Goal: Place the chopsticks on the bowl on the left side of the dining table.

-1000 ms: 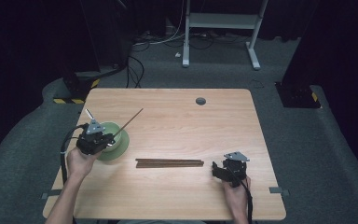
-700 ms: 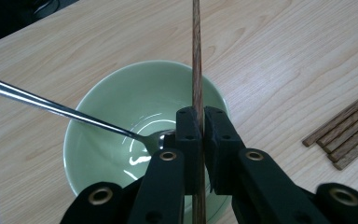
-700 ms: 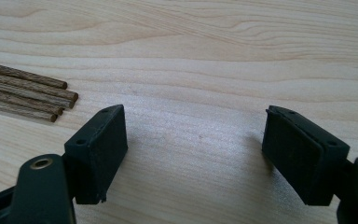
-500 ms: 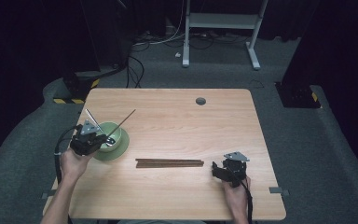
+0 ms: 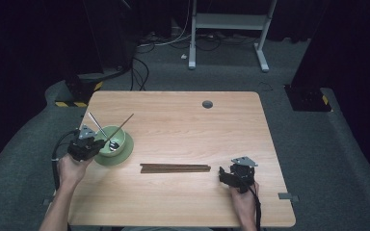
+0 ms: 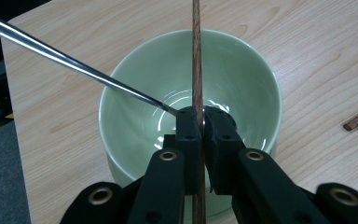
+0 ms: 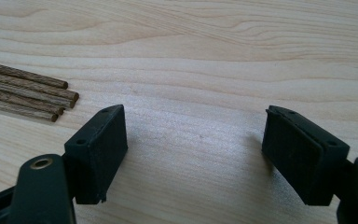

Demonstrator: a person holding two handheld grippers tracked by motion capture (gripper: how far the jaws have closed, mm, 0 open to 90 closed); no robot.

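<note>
The left gripper [image 6: 199, 122] is clamping a single wooden chopstick [image 6: 196, 56] between its two black pads, and in the left gripper view that stick is running straight up the middle of the picture, passing over the pale green bowl [image 6: 242, 56]. The bowl is sitting on the light wooden table [image 6: 335, 42], and a long metal spoon [image 6: 70, 60] is leaning in it, handle slanting up and out over the rim toward the table's edge, its lower end dipping down into the bowl just behind the pads. From the high view, the left gripper [image 5: 92, 146] is hovering at the near-left rim of the bowl [image 5: 124, 150], close to the table's left side, and the chopstick [image 5: 121, 127] is angling up and away over the bowl, crossing the spoon handle [image 5: 96, 123].

Over on the other side, the right gripper [image 7: 193, 140] is holding its jaws wide apart with nothing but bare tabletop between them. It is resting low near the front right of the table [image 5: 173, 202]. The remaining chopsticks [image 7: 25, 91] are lying bundled flat on the wood, their ends just beyond its left pad. In the high view that bundle [image 5: 175, 168] is lying crosswise mid-table, between bowl and right gripper [image 5: 224, 175], well apart from the bowl.
</note>
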